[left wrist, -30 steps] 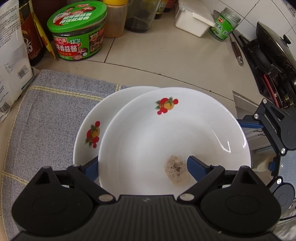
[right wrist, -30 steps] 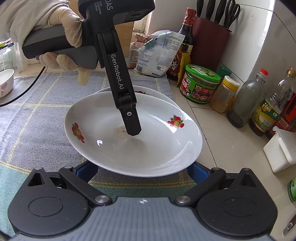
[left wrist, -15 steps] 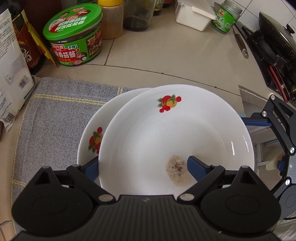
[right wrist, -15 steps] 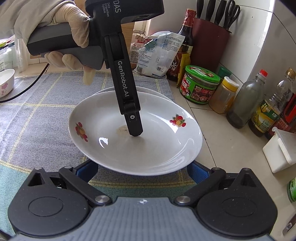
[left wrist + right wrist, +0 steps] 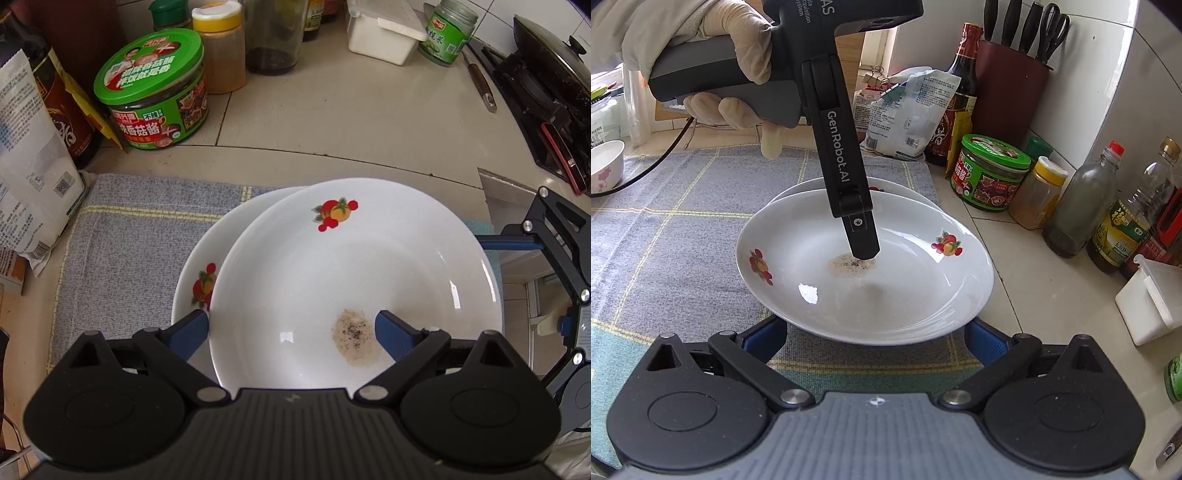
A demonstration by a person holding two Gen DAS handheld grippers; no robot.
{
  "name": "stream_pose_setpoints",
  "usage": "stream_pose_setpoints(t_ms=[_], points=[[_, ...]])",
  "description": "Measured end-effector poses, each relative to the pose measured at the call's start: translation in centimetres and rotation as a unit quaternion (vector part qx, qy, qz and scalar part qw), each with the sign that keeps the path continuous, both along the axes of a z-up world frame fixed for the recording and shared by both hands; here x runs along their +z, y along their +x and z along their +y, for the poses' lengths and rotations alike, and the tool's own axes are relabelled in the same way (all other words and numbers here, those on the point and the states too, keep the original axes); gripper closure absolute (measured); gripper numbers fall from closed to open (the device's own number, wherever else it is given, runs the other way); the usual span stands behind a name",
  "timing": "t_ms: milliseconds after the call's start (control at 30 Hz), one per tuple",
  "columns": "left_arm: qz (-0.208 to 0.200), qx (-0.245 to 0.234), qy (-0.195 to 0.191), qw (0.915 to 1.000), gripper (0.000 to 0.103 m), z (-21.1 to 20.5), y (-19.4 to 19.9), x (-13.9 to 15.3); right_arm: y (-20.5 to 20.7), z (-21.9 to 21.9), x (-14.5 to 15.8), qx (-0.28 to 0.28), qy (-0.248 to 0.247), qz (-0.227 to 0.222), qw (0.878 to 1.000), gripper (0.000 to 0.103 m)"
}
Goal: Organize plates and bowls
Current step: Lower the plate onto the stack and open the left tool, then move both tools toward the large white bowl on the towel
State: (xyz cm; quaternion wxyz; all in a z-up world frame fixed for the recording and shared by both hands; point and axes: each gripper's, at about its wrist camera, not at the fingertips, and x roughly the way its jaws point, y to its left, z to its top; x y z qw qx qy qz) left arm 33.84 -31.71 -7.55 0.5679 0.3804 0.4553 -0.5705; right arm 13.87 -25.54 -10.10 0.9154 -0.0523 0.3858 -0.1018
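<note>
Jars [image 5: 991,171] crowd the right, mat [image 5: 665,221] open leftward (perhaps farther)

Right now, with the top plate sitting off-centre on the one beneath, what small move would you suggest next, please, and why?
Probably slide the top plate left with the left gripper, whose jaws straddle its near rim, until it nests on the lower plate. It overhangs to the right, toward the cloth edge.

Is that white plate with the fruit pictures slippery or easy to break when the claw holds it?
The glossy white fruit-pattern plate looks glazed, so probably slippery; the left claw grips only its rim. It seems rigid and likely ceramic, so a drop onto the second white plate beneath could chip it.
</note>
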Motion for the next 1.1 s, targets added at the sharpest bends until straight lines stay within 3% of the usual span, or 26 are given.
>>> stream_pose_setpoints(t_ms=[300, 467, 667, 833, 967, 1100], points=[[0.007, 0.004, -0.025, 0.9997, 0.007, 1.3, -0.5, 1.1, -0.2, 0.1, 0.3, 0.003, -0.007, -0.006, 1.000, 0.000], [-0.002, 0.020, -0.063, 0.9978, 0.007, 3.2, -1.1, 2.4, 0.0, 0.3, 0.3, 0.005, -0.012, -0.003, 1.000, 0.000], [-0.055, 0.040, -0.118, 0.9907, 0.006, 6.0, -3.2, 3.8, 0.0, 0.2, 0.2, 0.003, -0.006, -0.001, 1.000, 0.000], [-0.089, 0.070, -0.152, 0.9819, 0.005, 8.2, -5.2, 4.1, 0.0, 0.1, 0.4, 0.006, -0.005, -0.004, 1.000, 0.000], [-0.096, 0.120, -0.184, 0.9708, 0.005, 10.4, -6.5, 4.9, -0.3, 0.2, 0.6, 0.014, -0.005, -0.006, 1.000, 0.000], [-0.129, 0.191, -0.214, 0.9493, 0.002, 13.1, -8.2, 6.0, -0.6, 0.0, 0.9, 0.023, -0.005, -0.009, 1.000, 0.000]])
